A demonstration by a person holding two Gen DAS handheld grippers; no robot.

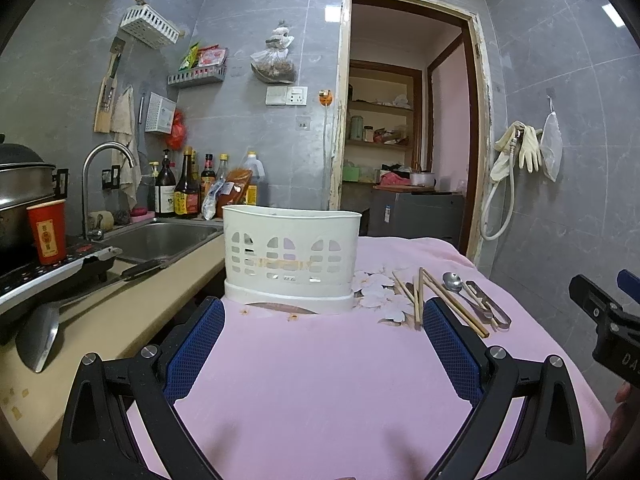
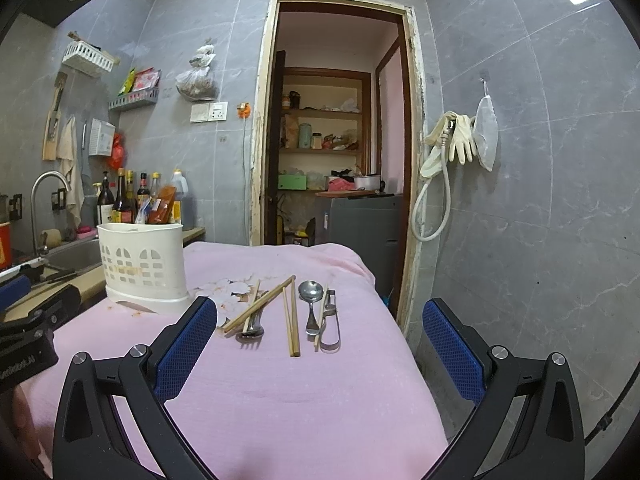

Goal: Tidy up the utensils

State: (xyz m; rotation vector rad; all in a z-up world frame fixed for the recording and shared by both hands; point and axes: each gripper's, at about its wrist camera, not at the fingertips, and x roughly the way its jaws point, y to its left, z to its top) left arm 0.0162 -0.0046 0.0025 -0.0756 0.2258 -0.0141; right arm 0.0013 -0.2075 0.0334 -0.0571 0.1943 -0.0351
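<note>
Nothing is sorted yet: chopsticks (image 2: 292, 320), fork (image 2: 251, 330), spoon (image 2: 311, 296) and peeler (image 2: 331, 326) are lying right of the holder (image 2: 142, 266), both the left gripper (image 1: 323, 344) and right gripper (image 2: 320, 344) hovering spread and empty.

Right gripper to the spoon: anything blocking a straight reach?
Nothing visible does. The right gripper is open, with bare pink cloth ahead of it. The spoon lies between a chopstick pair and a peeler, close to both.

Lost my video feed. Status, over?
Left gripper and right gripper open, jaws empty. Chopsticks, fork, spoon, peeler loose on pink cloth, right of caddy. Nothing in the way.
</note>
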